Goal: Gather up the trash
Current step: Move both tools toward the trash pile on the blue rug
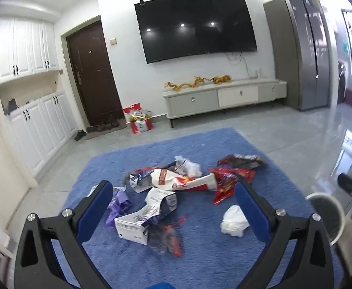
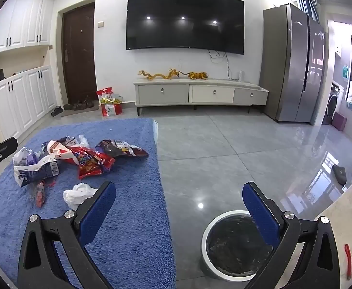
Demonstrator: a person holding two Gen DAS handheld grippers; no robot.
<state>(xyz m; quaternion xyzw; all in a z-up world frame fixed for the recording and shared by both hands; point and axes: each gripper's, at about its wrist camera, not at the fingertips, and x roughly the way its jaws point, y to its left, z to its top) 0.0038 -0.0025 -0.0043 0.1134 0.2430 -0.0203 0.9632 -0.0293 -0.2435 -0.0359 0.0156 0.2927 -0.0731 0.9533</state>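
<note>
A pile of trash lies on a blue towel-covered table [image 1: 200, 252]: a torn white box [image 1: 137, 224], a crumpled white tissue [image 1: 233, 221], red snack wrappers [image 1: 229, 180], a purple wrapper [image 1: 119, 204] and a dark snack bag [image 2: 120, 149]. My left gripper [image 1: 173, 192] is open and empty, hovering above the pile. My right gripper [image 2: 179, 195] is open and empty, over the table's right edge, above a white round bin [image 2: 207, 236] with a black liner. The tissue [image 2: 78, 193] lies just left of my right gripper's left finger.
The bin also shows at the right edge of the left wrist view [image 1: 330, 212]. A grey tiled floor [image 2: 236, 144] lies right of the table. A TV stand [image 2: 200, 94], a fridge [image 2: 294, 72] and white cabinets [image 2: 19, 96] line the walls. A pale counter with red-handled tools [image 2: 348, 262] is at the far right.
</note>
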